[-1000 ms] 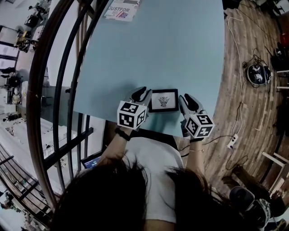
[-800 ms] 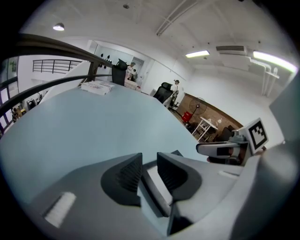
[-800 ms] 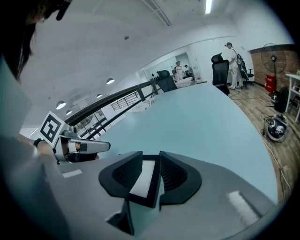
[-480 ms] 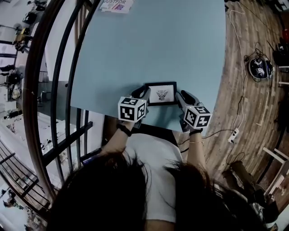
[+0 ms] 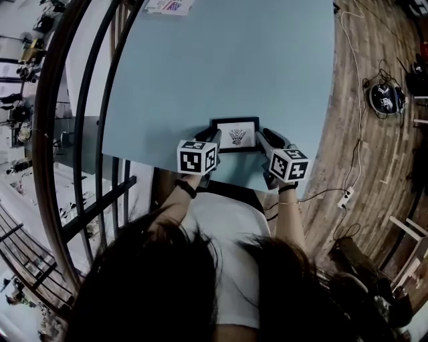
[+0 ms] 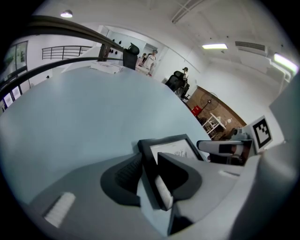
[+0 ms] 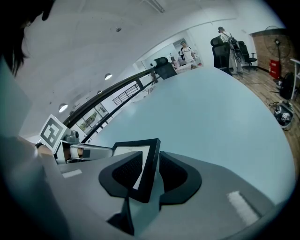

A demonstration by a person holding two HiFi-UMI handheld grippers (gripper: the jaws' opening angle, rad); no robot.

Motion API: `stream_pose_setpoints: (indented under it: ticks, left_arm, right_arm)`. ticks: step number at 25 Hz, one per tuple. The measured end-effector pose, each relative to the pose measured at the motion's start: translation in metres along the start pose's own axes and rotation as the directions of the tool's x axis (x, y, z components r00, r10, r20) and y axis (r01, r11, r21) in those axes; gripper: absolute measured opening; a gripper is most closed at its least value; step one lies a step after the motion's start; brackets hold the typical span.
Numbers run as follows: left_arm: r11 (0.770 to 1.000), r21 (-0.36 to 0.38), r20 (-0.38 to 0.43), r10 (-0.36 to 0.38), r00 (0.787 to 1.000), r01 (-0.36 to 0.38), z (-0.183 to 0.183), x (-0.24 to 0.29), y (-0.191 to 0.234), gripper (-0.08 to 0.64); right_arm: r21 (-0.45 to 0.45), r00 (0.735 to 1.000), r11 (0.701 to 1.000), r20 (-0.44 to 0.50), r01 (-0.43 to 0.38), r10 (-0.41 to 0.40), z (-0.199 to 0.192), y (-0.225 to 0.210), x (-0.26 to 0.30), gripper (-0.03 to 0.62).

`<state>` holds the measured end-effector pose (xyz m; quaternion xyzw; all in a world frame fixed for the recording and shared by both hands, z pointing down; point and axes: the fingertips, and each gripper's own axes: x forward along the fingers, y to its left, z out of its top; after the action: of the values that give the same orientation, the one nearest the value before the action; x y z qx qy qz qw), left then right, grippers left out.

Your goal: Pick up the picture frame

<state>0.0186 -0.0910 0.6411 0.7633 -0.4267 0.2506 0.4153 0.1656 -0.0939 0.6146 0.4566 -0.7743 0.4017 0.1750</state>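
Observation:
A small black picture frame (image 5: 235, 133) holding a white print with a dark drawing lies low over the pale blue table (image 5: 234, 67), near its front edge. My left gripper (image 5: 212, 138) is shut on the frame's left bar, which shows as a black bar (image 6: 149, 164) between the jaws in the left gripper view (image 6: 149, 176). My right gripper (image 5: 262, 137) is shut on the right bar (image 7: 149, 159), which runs between its ribbed pads (image 7: 150, 171). I cannot tell whether the frame touches the tabletop.
Printed papers (image 5: 167, 5) lie at the table's far left corner. A dark curved railing (image 5: 73, 133) runs along the left. On the wooden floor to the right are cables, a power strip (image 5: 346, 197) and a round dark device (image 5: 382, 99). People and office chairs (image 7: 225, 42) stand far behind.
Both grippers have come down toward the table with the frame between them. Their jaws look as far apart as before.

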Motion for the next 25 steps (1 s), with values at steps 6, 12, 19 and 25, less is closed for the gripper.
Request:
stream_pose_setpoints:
  ticks: [6, 12, 19, 25]
  left_arm:
    - [0.999, -0.009, -0.010, 0.031, 0.999, -0.031, 0.000, 0.000, 0.003, 0.104]
    - [0.998, -0.058, -0.014, 0.012, 1.000, -0.012, 0.001, 0.000, 0.006, 0.104]
    - [0.994, -0.113, -0.002, -0.005, 1.000, 0.005, 0.003, -0.001, 0.008, 0.104]
    - [0.988, -0.151, 0.015, -0.029, 0.999, 0.031, 0.004, -0.001, 0.009, 0.106]
  right_arm:
    - [0.016, 1.000, 1.000, -0.010, -0.007, 0.007, -0.001, -0.002, 0.003, 0.087]
    - [0.051, 0.998, 0.998, -0.040, -0.042, 0.044, -0.003, -0.001, 0.006, 0.087]
    - [0.166, 0.979, 0.978, -0.139, -0.123, 0.146, -0.016, 0.010, 0.009, 0.117]
    - [0.282, 0.965, 0.945, -0.154, -0.165, 0.214, -0.017, 0.012, 0.006, 0.137]
